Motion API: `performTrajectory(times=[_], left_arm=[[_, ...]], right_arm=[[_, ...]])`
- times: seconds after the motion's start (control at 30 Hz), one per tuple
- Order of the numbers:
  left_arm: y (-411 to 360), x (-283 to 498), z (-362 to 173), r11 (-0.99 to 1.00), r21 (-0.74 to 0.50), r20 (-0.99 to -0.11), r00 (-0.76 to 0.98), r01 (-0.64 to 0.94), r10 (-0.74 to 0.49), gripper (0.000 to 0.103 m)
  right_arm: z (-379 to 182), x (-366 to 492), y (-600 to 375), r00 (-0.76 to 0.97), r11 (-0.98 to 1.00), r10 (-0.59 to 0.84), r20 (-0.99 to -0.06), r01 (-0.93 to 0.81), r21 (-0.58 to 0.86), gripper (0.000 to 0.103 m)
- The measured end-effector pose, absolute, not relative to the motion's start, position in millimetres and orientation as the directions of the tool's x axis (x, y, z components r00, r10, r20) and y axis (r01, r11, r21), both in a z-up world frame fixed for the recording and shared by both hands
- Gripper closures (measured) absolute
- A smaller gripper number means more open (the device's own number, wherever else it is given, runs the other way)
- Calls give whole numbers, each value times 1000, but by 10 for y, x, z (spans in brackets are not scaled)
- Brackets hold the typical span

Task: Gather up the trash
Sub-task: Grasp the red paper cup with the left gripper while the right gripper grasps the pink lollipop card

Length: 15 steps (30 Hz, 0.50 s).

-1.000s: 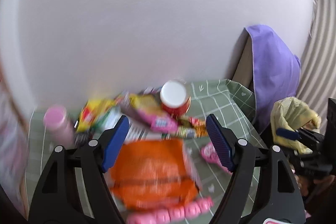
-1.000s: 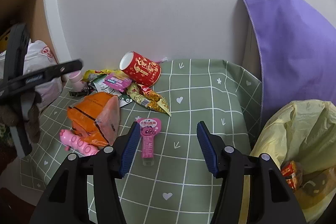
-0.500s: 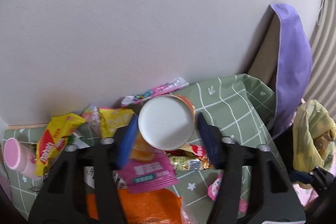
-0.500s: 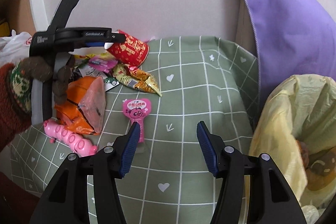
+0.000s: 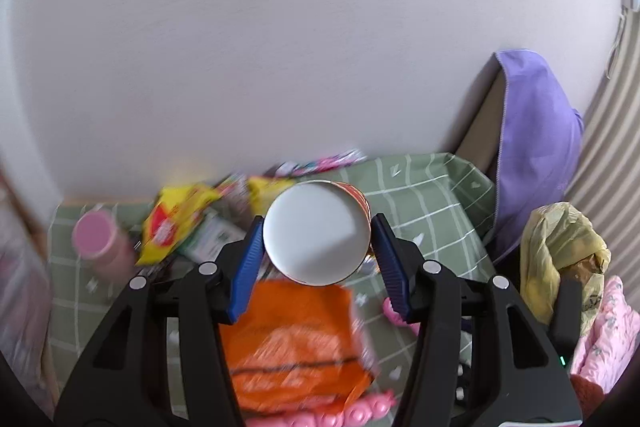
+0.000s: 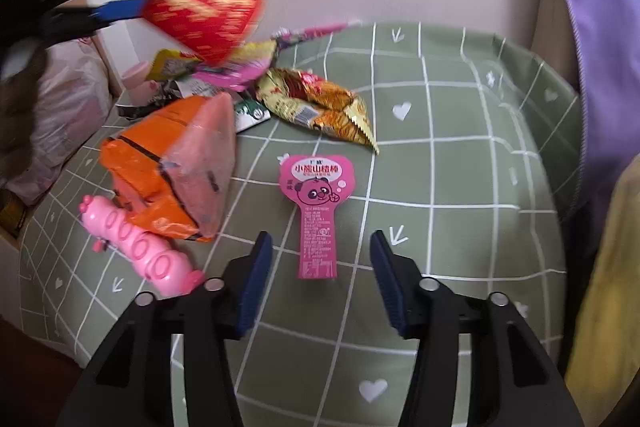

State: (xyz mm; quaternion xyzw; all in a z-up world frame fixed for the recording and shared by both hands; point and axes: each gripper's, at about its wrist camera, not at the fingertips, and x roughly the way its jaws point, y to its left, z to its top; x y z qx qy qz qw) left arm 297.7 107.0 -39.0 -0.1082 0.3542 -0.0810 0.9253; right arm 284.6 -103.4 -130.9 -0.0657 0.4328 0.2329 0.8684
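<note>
My left gripper (image 5: pixel 318 227) is shut on a red paper cup (image 5: pixel 316 233), whose white bottom faces the camera. In the right wrist view the cup (image 6: pixel 204 11) hangs tilted above the pile of wrappers, with a blue finger (image 6: pixel 120 9) against it. My right gripper (image 6: pixel 320 243) hovers low over the green checked tablecloth (image 6: pixel 460 147). Its jaws are closing. The narrow end of a flat pink lollipop wrapper (image 6: pixel 316 195) lies between the fingertips, and the pads are clear of it.
An orange snack bag (image 6: pixel 160 163), a pink caterpillar toy (image 6: pixel 136 243) and a gold wrapper (image 6: pixel 316 103) lie left and behind. A pink bottle (image 5: pixel 100 239) and a yellow wrapper (image 5: pixel 176 223) sit near the wall. A yellow trash bag (image 5: pixel 560 251) and purple cloth (image 6: pixel 592 7) are on the right.
My left gripper closed on the red cup and lifted it off the table. My right gripper sank toward the pink wrapper and its jaws narrowed.
</note>
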Motion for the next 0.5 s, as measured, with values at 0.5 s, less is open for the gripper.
performTrajectory(times=[0.5], left_arm=[[1250,2429,-316,966,-260,-633,752,17,-183,52]], right_arm=[[-1194,2876,-1037,518,860,398,-757,-499,111,84]])
